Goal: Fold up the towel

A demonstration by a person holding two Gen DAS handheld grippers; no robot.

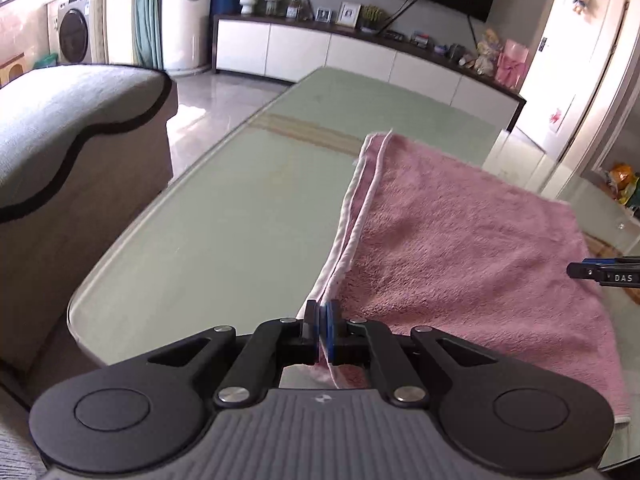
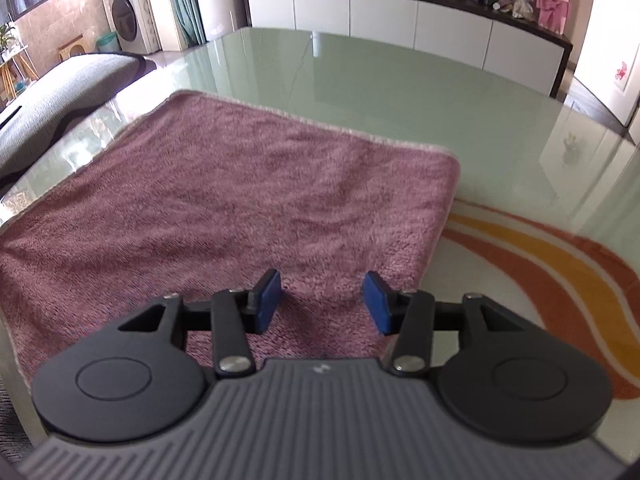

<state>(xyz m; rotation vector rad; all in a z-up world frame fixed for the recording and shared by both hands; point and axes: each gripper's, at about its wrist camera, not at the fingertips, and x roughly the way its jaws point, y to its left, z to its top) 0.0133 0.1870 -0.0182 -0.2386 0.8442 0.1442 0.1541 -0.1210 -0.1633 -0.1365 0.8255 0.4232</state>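
Left wrist view shows the pink towel (image 1: 460, 248) lying folded on my glass table (image 1: 224, 216), its two white-trimmed edges stacked along its left side. My left gripper (image 1: 322, 322) has its blue-padded fingers (image 1: 331, 320) pressed together on that doubled edge at the near corner, lifting it slightly off the glass. At the right border of this view I see the black tip of my right gripper (image 1: 600, 274) over the towel's far side.

From the right wrist view, the towel (image 2: 224, 200) spreads flat across the near part of the table (image 2: 400, 92). My right gripper (image 2: 322, 296) hovers over the towel's near right corner with its blue pads (image 2: 268, 292) spread apart and nothing between them. Beyond the table I see a grey sofa (image 1: 60, 120), a white sideboard (image 1: 352, 56) and an orange-striped rug (image 2: 560, 280) beneath the glass.
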